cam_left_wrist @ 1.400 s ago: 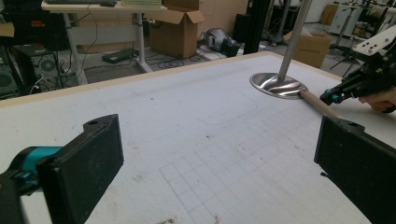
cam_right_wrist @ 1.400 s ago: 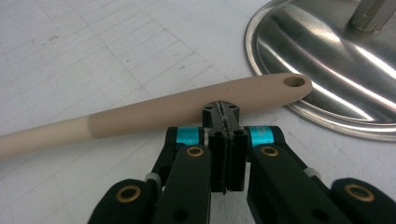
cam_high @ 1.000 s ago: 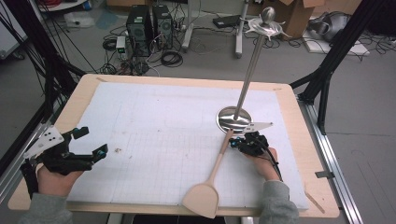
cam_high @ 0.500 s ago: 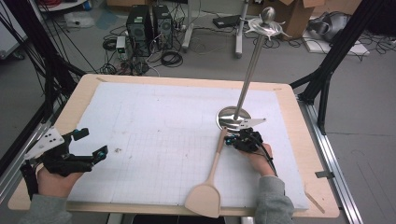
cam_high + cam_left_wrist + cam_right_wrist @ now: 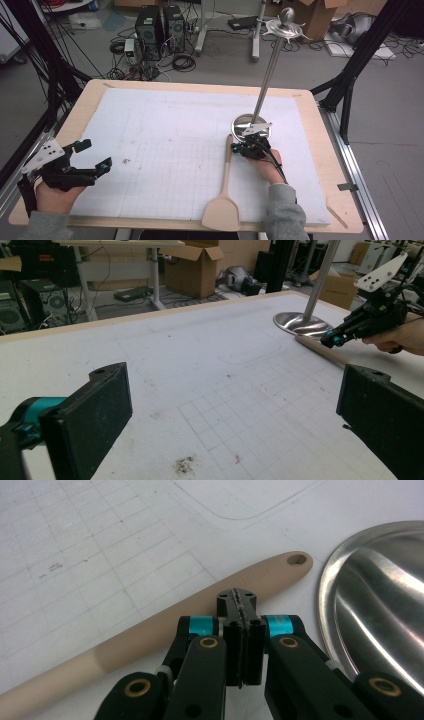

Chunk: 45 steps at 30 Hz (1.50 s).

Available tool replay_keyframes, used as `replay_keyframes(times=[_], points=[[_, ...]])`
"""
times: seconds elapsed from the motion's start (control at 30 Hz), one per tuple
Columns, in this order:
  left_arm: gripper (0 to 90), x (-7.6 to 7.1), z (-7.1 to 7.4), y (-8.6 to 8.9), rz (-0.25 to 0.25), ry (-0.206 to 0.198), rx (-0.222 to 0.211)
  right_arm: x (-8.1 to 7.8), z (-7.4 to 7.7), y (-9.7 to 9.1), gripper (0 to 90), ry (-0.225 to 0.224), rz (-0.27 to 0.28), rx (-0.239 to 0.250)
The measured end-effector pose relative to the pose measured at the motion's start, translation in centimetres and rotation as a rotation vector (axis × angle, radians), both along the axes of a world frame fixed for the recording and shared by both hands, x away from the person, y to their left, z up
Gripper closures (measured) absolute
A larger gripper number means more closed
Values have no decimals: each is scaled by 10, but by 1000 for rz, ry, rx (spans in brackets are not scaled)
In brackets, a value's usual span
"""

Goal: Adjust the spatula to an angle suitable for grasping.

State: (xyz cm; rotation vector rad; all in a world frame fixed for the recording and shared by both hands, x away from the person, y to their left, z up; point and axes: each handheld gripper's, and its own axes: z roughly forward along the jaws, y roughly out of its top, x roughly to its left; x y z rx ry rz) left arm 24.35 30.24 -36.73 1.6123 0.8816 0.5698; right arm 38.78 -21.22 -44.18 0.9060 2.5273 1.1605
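A pale wooden spatula [image 5: 226, 175] lies flat on the white mat, blade toward the near edge and holed handle end [image 5: 296, 559] pointing away. My right gripper [image 5: 235, 148] is shut with nothing between its jaws; in the right gripper view its closed tips [image 5: 236, 597] sit against the right side of the spatula handle [image 5: 150, 640], close to the holed end. My left gripper [image 5: 95, 155] rests at the mat's near left, open and empty, far from the spatula. The left gripper view shows the right gripper [image 5: 327, 341] touching the handle [image 5: 320, 347].
A metal stand with a round shiny base [image 5: 250, 127] and a tall slanting pole [image 5: 270, 70] stands just beyond the right gripper. The wooden table edge [image 5: 325, 125] frames the gridded mat [image 5: 165, 140]. Computers, cables and boxes lie on the floor beyond.
My right gripper has slid left, pushing the spatula's handle end left, so the spatula now lies more nearly straight toward the near edge. The left gripper has stayed put.
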Motion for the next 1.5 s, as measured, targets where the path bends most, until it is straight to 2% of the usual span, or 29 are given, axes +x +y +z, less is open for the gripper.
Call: replay_keyframes(times=[0.27, 0.43, 0.7, 0.83, 0.9, 1.17, 1.27, 1.3, 1.37, 1.5], points=[[17, 0, -2, 0, 4, 9, 5, 3, 0, 5, 900, -1, 3, 0], [17, -1, -2, 2, 5, 10, 11, 4, 1, 11, 900, 14, 9, 4], [17, -2, -2, 5, 14, 8, 5, 8, 1, 28, 900, 9, 39, -7], [17, -3, -2, 5, 14, 8, 6, 8, 2, 28, 900, 6, 32, -20], [17, -2, -2, 5, 11, 7, 7, 7, 5, 26, 900, -4, 25, -6], [17, -3, 0, 4, 9, 0, 13, -8, 29, 13, 900, -46, 35, 51], [17, -3, 1, 4, 10, -3, 13, -15, 36, 11, 900, -63, 46, 55], [17, -4, 1, 4, 12, -4, 12, -22, 42, 11, 900, -83, 49, 50], [17, -3, 1, 5, 14, -3, 9, -28, 47, 10, 900, -95, 58, 59], [17, -3, 1, 7, 17, -2, 6, -39, 53, 16, 900, -95, 99, 58]])
